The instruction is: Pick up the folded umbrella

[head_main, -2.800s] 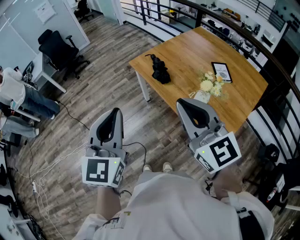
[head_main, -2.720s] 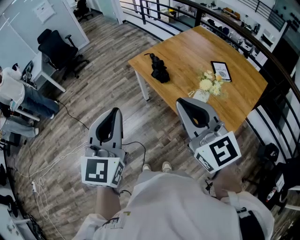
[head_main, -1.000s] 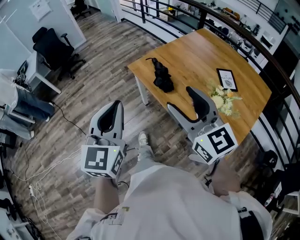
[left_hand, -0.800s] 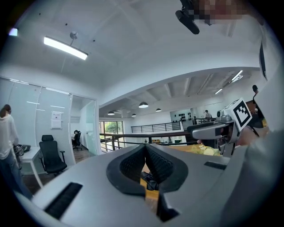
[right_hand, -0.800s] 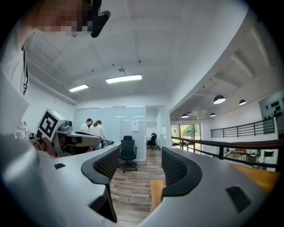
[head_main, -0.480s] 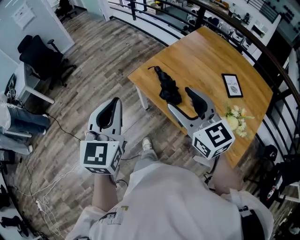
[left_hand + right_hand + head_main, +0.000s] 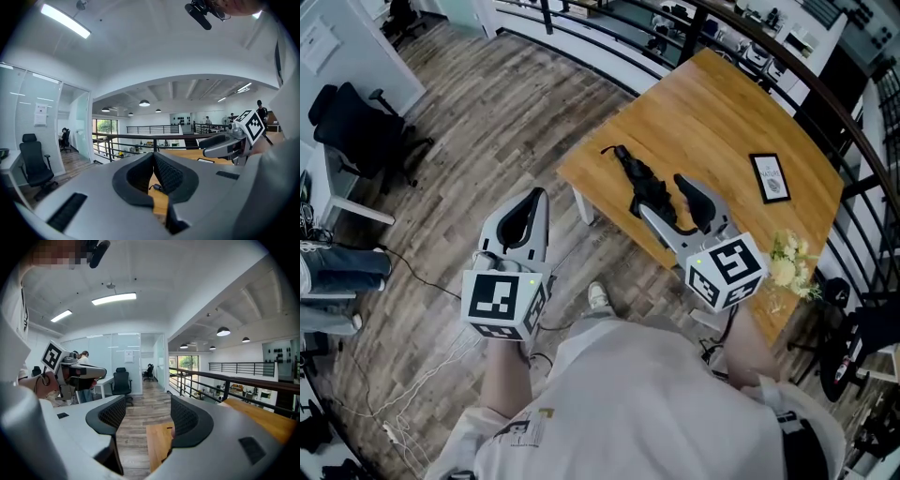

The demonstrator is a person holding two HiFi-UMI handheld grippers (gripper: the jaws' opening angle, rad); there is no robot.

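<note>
The folded black umbrella lies on the wooden table, close to its near left corner. My right gripper is open and hangs over the umbrella's near end, nothing between its fingers. In the right gripper view the right gripper looks past the table corner, with the umbrella almost wholly hidden behind a jaw. My left gripper is shut and stays over the floor, left of the table. Past the closed tips of the left gripper, a bit of the umbrella shows.
A framed picture lies on the table further back, and a bunch of flowers stands at its near right edge. A black railing runs behind the table. An office chair stands far left, and cables lie on the floor.
I have come closer to the table. The right gripper's jaws have opened, and it has moved forward and left to the umbrella. The left gripper stays shut.
</note>
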